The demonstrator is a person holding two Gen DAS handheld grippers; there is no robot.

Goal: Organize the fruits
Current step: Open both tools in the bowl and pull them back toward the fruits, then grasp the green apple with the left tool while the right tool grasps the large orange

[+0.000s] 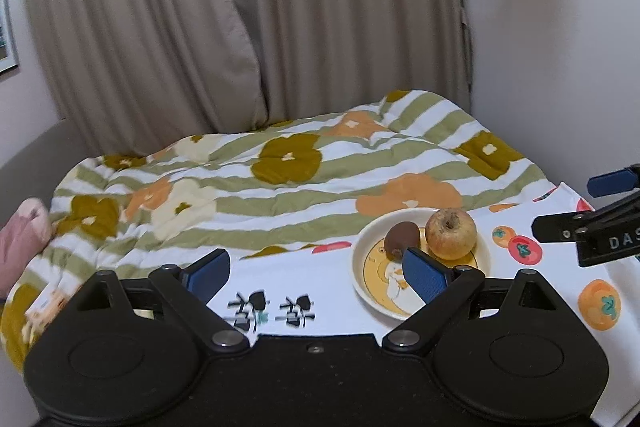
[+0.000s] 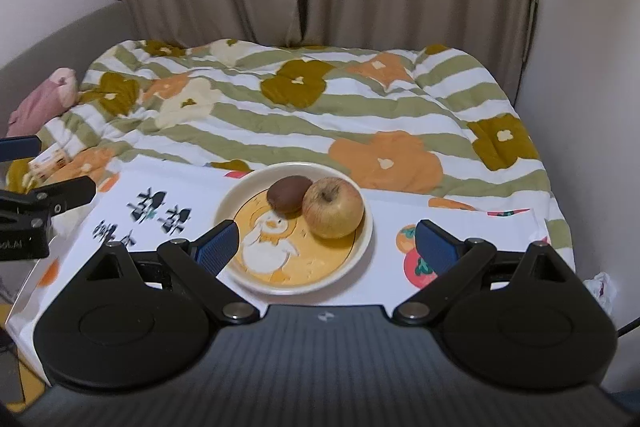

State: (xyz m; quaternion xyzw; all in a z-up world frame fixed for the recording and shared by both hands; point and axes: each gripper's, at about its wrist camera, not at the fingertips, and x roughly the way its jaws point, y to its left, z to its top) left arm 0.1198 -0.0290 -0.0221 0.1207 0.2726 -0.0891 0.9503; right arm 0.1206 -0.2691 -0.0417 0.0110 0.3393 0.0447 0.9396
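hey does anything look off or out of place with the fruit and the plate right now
Nothing is spilled or broken. The apple and the brown kiwi sit side by side, touching, on the duck plate, which lies flat on the printed cloth. The apple's skin looks dull and slightly wrinkled. Both tools are open and empty.

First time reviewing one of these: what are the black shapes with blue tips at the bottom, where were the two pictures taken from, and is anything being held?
Each picture comes from a camera mounted on a hand-held claw, looking forward along its two blue-padded fingers. The left claw and the right claw are both open and hold nothing. Ahead, on a white printed cloth, stands a plate carrying an apple and a brown kiwi, touching. Behind lies a flowered quilt.
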